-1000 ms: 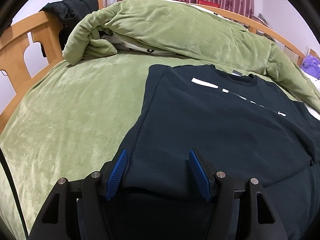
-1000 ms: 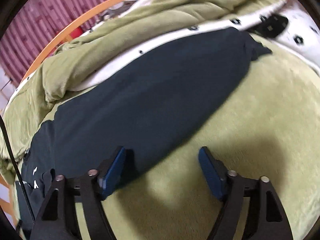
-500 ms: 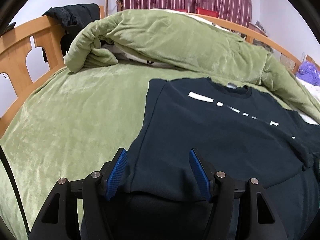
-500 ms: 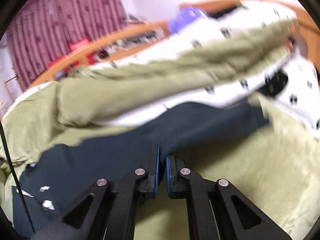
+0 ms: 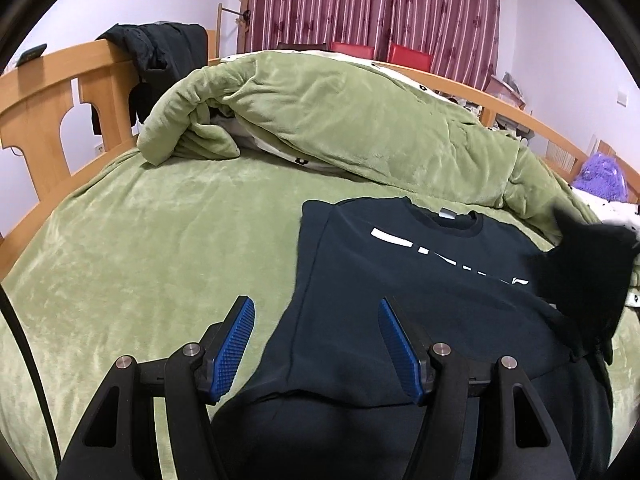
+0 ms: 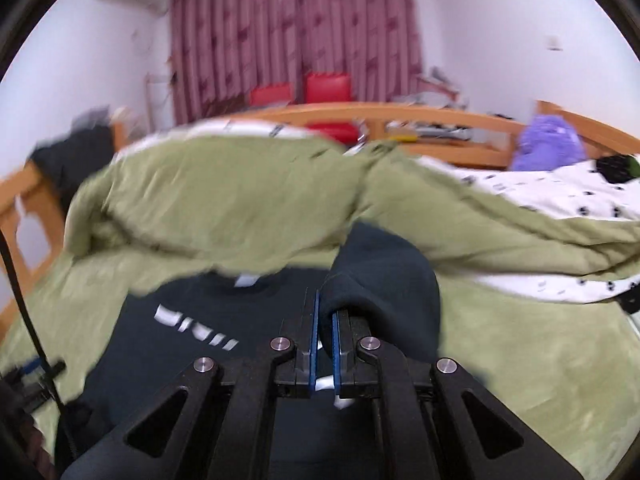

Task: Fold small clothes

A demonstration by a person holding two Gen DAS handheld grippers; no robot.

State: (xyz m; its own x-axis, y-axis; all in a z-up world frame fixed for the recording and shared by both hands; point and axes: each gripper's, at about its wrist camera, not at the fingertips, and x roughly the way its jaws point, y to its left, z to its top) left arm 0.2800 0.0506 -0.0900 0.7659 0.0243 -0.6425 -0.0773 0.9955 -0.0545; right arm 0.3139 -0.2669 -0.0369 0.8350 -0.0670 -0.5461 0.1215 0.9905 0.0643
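The right gripper (image 6: 324,332) is pinching the soft, light sleeve (image 6: 384,276) of the black sweatshirt (image 5: 400,300), lifting near the cuff; the left gripper (image 5: 318,350) is hovering w/ jaws spread.

Right-wrist view motion-blurred; shirt (image 6: 224,332) lettering unreadable, hem perhaps hidden under claw (image 6: 325,340).

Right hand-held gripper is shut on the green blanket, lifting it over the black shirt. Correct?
Not quite. The right hand-held gripper is shut on the black shirt's sleeve, not the green blanket; the right wrist view shows dark fabric pinched between the pads.
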